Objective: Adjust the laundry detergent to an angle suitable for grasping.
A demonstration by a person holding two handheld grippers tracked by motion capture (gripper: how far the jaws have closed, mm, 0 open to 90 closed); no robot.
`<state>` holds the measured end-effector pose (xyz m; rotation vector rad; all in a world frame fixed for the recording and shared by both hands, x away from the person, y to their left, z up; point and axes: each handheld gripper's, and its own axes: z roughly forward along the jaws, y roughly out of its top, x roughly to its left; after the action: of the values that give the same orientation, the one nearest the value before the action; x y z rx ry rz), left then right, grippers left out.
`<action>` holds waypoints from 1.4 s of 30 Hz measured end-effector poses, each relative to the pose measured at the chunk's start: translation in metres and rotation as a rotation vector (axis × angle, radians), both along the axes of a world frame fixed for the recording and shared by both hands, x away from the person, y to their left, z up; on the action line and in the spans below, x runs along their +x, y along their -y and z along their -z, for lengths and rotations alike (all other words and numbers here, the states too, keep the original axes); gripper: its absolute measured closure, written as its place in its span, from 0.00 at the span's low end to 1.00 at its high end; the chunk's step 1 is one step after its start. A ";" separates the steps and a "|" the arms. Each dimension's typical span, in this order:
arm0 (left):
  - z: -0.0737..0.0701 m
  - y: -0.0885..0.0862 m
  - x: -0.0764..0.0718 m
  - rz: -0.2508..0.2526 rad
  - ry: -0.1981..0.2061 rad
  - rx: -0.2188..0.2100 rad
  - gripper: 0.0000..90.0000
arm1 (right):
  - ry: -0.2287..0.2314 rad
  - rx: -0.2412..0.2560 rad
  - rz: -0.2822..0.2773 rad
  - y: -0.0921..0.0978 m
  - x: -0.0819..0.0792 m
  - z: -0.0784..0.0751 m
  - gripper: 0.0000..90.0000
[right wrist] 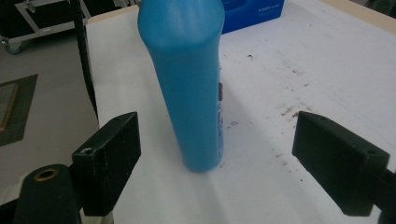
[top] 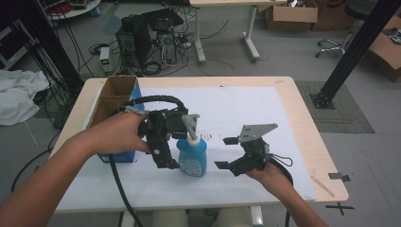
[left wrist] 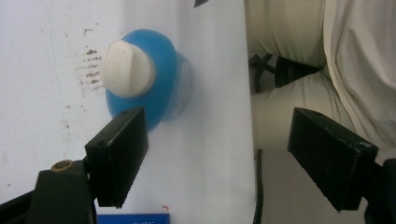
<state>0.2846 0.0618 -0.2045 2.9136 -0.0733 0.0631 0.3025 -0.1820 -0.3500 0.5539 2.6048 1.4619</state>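
The bottle is blue plastic with a white pump top and a pale label low on its front; it stands upright on the white sheet that covers the counter, near the front edge and roughly midway between the two hands. In the left gripper view it is seen from above: the round white cap sits on a broad blue shoulder, and the bottle lies just beyond the jaws, not between them. The left gripper hovers above and just left of the bottle with its jaws wide apart and nothing in them. The right gripper is to the bottle's right, near it but apart, also wide open; in its own view the bottle stands between and beyond the jaws, with dark specks on the sheet beside it. A box, blue outside and brown cardboard inside, sits at the counter's left; its contents cannot be made out.
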 end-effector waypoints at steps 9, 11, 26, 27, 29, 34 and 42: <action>0.001 -0.002 0.000 0.000 0.000 0.000 0.23 | 0.012 0.011 0.011 -0.009 0.000 0.005 0.17; 0.001 -0.002 0.000 0.000 -0.001 0.001 0.23 | 0.015 0.017 0.011 -0.012 0.000 0.007 0.17; 0.002 -0.002 0.001 -0.009 -0.006 0.000 0.23 | 0.028 0.067 0.009 -0.028 0.001 0.024 0.17; 0.003 -0.003 0.001 -0.010 -0.006 -0.001 0.23 | 0.028 0.071 0.010 -0.029 0.001 0.025 0.17; 0.003 -0.002 0.001 -0.009 -0.008 0.002 0.23 | 0.025 0.078 0.007 -0.032 0.001 0.027 0.17; 0.003 -0.002 0.001 -0.012 -0.010 0.003 0.23 | 0.030 0.089 0.004 -0.038 0.002 0.031 0.17; 0.003 -0.002 0.003 -0.005 -0.006 0.005 0.23 | 0.037 0.111 0.008 -0.045 0.004 0.033 0.17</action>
<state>0.2873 0.0634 -0.2071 2.9189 -0.0657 0.0556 0.3065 -0.1368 -0.3834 0.5422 2.5029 1.6061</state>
